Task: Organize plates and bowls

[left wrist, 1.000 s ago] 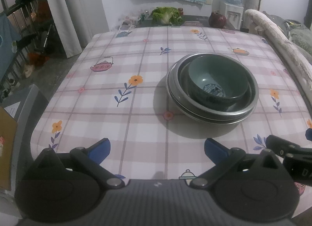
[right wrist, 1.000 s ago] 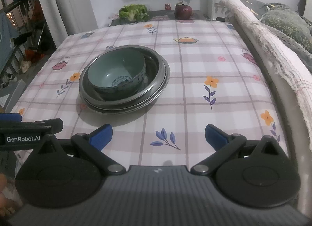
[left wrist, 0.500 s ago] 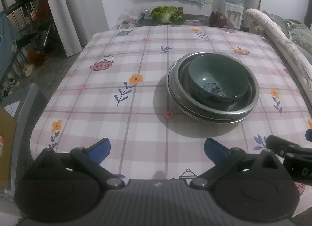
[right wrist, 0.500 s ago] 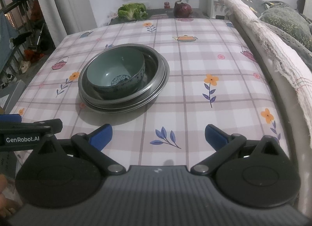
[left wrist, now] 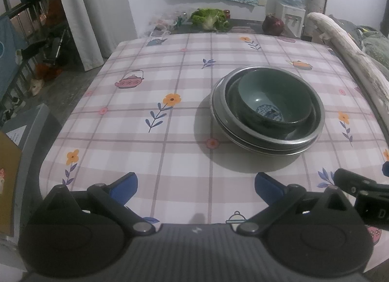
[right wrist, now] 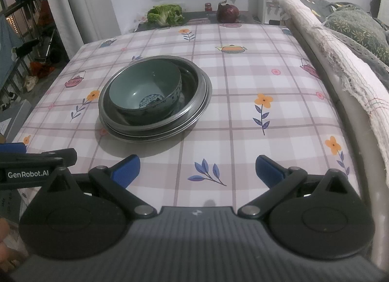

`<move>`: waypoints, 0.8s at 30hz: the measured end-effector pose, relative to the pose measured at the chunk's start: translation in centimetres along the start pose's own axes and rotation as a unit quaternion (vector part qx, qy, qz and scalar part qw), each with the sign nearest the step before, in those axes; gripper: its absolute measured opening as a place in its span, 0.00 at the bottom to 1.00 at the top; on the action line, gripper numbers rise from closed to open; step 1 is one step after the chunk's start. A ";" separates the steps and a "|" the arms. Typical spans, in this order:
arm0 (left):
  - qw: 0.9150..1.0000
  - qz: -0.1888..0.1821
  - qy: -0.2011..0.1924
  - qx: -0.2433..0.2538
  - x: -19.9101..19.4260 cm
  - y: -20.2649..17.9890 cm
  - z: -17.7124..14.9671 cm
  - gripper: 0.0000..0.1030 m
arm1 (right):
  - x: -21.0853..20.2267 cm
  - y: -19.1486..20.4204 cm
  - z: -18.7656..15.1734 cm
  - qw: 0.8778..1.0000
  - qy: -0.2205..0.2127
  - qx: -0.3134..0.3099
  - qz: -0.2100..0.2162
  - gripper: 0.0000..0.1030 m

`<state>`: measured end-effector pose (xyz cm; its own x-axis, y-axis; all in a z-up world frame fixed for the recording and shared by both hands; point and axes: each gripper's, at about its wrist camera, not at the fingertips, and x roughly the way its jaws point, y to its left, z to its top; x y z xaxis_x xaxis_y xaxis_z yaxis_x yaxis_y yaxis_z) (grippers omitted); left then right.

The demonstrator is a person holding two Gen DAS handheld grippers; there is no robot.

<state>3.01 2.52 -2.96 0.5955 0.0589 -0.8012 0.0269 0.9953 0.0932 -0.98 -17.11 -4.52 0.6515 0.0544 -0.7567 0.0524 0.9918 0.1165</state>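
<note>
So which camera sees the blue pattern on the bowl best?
The right wrist view: the bowl shows its patterned outer side and bottom there. The left wrist view shows the same bowl darker, with only the bottom pattern.

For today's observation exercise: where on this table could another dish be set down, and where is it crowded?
The tablecloth is bare left of the stacked metal plates, out to the table's left edge, and right of them toward the draped rail. Behind them it is bare too. Crowded: the stack, holding the green bowl, and the near edge, where both open grippers sit.
</note>
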 end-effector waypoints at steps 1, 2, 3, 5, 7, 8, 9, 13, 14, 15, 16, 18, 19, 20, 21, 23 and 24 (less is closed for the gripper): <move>1.000 0.000 0.000 0.000 0.0 0.0 0.0 1.00 | 0.0 0.0 0.0 1.000 0.000 -0.001 0.000 0.99; 1.000 -0.001 0.000 0.000 0.0 0.0 0.0 1.00 | -0.1 0.0 0.1 1.000 -0.001 -0.001 0.000 0.99; 1.000 0.000 0.000 0.000 0.0 0.0 0.0 1.00 | -0.1 0.0 0.1 1.000 -0.001 -0.001 -0.001 0.99; 1.000 -0.001 0.000 0.000 0.0 0.0 0.0 1.00 | -0.1 0.1 0.1 1.000 -0.001 -0.001 -0.001 0.99; 1.000 0.000 0.000 0.000 0.0 0.0 0.0 1.00 | -0.1 0.1 0.1 1.000 -0.001 -0.001 -0.001 0.99; 1.000 0.000 0.000 0.000 0.0 0.1 0.0 1.00 | -0.1 0.1 0.1 1.000 -0.001 -0.001 -0.001 0.99; 1.000 -0.001 0.000 0.000 0.0 0.0 0.0 1.00 | -0.1 0.1 0.2 1.000 0.000 -0.001 -0.001 0.99; 1.000 -0.001 0.000 0.000 0.0 0.0 0.0 1.00 | -0.1 0.1 0.1 1.000 -0.001 -0.002 -0.001 0.99; 1.000 -0.001 0.000 0.000 0.0 0.0 0.0 1.00 | -0.1 0.1 0.1 1.000 -0.001 -0.002 -0.001 0.99; 1.000 0.000 -0.001 0.000 0.0 0.0 0.0 1.00 | -0.1 0.1 0.2 1.000 -0.001 -0.002 -0.001 0.99; 1.000 0.000 -0.001 0.000 0.0 0.0 0.0 1.00 | -0.1 0.1 0.1 1.000 -0.001 -0.002 -0.001 0.99; 1.000 0.000 -0.001 -0.001 -0.1 0.2 0.1 1.00 | -0.2 0.2 0.2 1.000 -0.001 -0.002 -0.001 0.99; 1.000 0.000 -0.001 -0.001 -0.1 0.2 0.1 1.00 | -0.2 0.2 0.2 1.000 -0.001 -0.002 -0.001 0.99; 1.000 0.000 -0.001 -0.001 -0.1 0.2 0.1 1.00 | -0.2 0.2 0.2 1.000 -0.002 -0.002 -0.001 0.99; 1.000 0.001 -0.001 -0.001 -0.1 0.2 0.1 1.00 | -0.2 0.2 0.2 1.000 -0.001 -0.002 -0.001 0.99; 1.000 0.001 -0.001 -0.002 -0.2 0.3 0.1 1.00 | -0.2 0.2 0.2 1.000 -0.002 -0.003 -0.001 0.99; 1.000 0.001 -0.002 -0.002 -0.2 0.3 0.2 1.00 | -0.2 0.2 0.2 1.000 -0.002 -0.003 -0.001 0.99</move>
<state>3.03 2.82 -2.66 0.5981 0.0605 -0.7992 0.0227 0.9955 0.0924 -0.94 -16.95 -4.25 0.6538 0.0523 -0.7549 0.0494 0.9925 0.1115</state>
